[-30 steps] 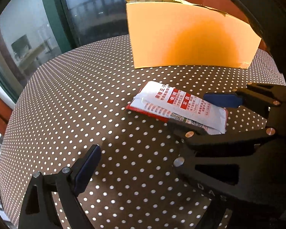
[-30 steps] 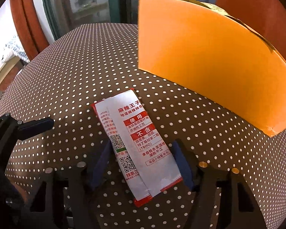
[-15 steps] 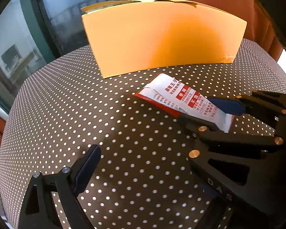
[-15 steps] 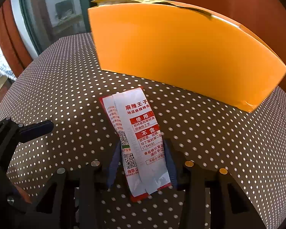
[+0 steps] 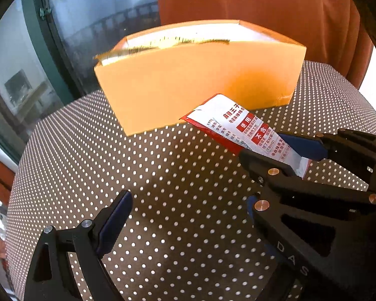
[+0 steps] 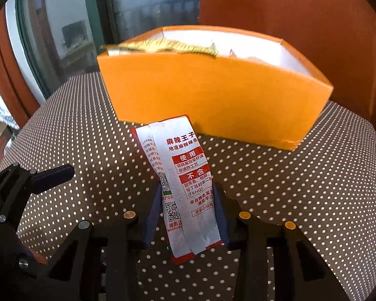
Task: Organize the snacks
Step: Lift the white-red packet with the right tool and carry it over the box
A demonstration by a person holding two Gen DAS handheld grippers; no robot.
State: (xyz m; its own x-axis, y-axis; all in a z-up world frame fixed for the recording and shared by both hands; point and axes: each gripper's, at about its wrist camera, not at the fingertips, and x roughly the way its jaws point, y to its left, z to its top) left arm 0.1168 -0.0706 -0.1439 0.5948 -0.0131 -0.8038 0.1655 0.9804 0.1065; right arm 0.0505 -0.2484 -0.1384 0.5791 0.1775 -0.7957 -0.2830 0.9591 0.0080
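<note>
My left gripper (image 5: 188,215) hangs spread and empty to the left of the packet, out of the way. My right gripper (image 6: 188,215) pinches the snack packet (image 6: 185,183) by its lower edges, lifted off the dotted table (image 6: 300,188), tip aimed ahead at the orange box (image 6: 213,95) so it can drop in beside the gold wrappers (image 6: 163,46).

In my right-wrist view the snack packet (image 6: 188,183) looks like glossy plastic film, white with red printing, creased along its length. The orange box (image 6: 213,95) behind it reads as matt smooth cardboard with a white inside. The tablecloth (image 6: 300,188) is brown dotted cloth, matt. My right gripper (image 6: 185,215) has matt black plastic fingers, blue pads (image 6: 150,220) and brass-coloured metal pins.
</note>
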